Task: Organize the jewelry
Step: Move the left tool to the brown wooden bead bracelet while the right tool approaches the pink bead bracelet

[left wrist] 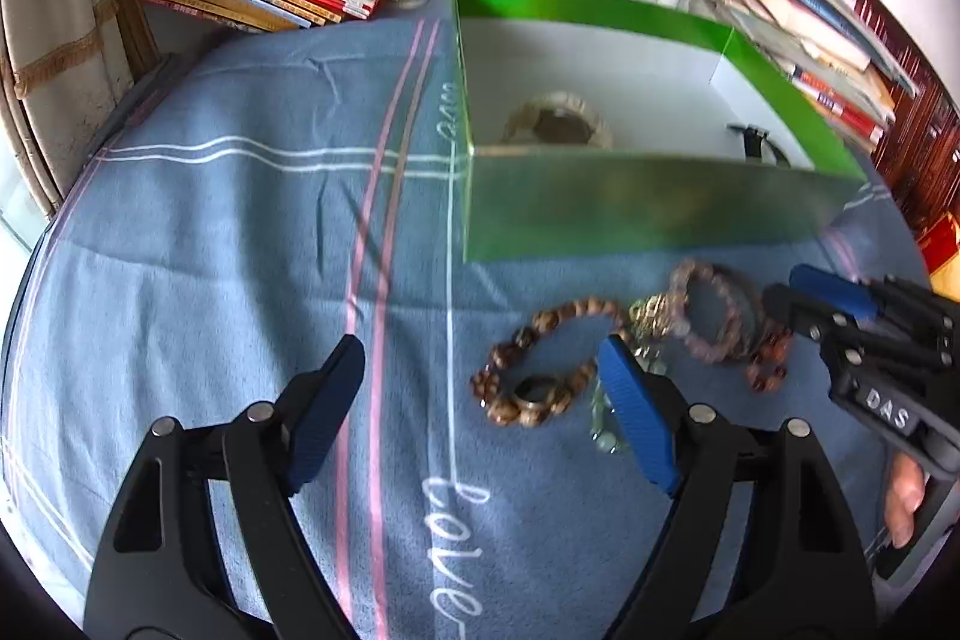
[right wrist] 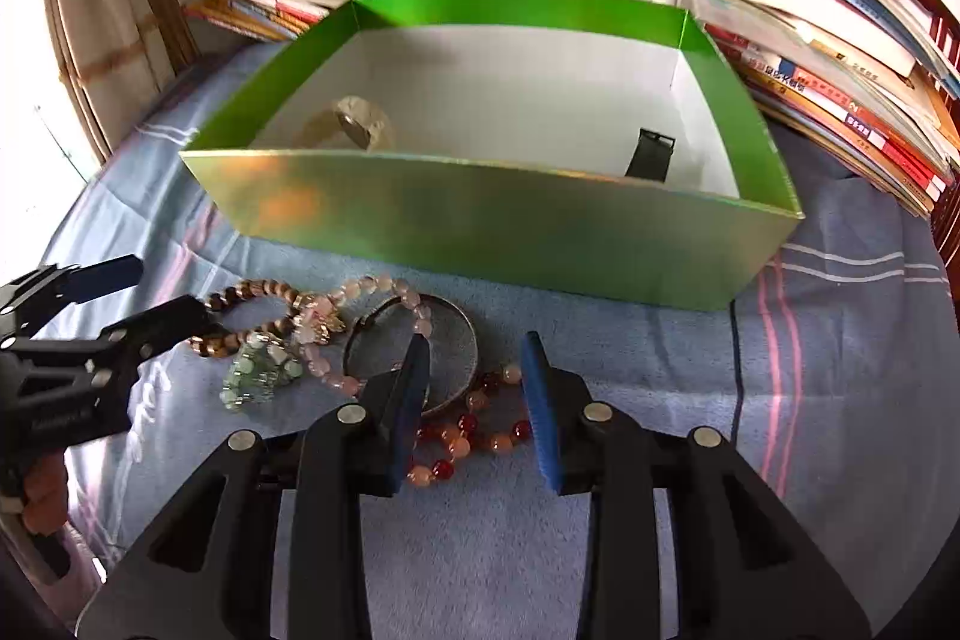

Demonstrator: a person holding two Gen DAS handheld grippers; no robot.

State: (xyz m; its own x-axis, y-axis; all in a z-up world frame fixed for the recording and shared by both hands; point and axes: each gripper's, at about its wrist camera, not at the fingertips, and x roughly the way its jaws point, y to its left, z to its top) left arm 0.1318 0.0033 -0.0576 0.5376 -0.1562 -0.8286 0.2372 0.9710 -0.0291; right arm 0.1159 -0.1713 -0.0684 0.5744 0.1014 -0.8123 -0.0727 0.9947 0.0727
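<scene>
left gripper point(left wrist: 480, 370): your chunky black frame, blue ribbed pads, silver rivets
right gripper point(right wrist: 477, 376): same build, "DAS" lettering, bare fingers point(left wrist: 903, 502) behind

Both my claws spread wide, low and level.
My left gripper point(left wrist: 480, 388) gapes wider than my right gripper point(right wrist: 477, 388); nothing sits between either pair of fingers.

Daylight enters from the left, glare patches mark the front wall of the green box point(right wrist: 480, 226), the bracelets point(left wrist: 708, 316) are motion-blurred (left view only), and fisheye distortion bends the books point(right wrist: 840, 58) near dark corners.
</scene>
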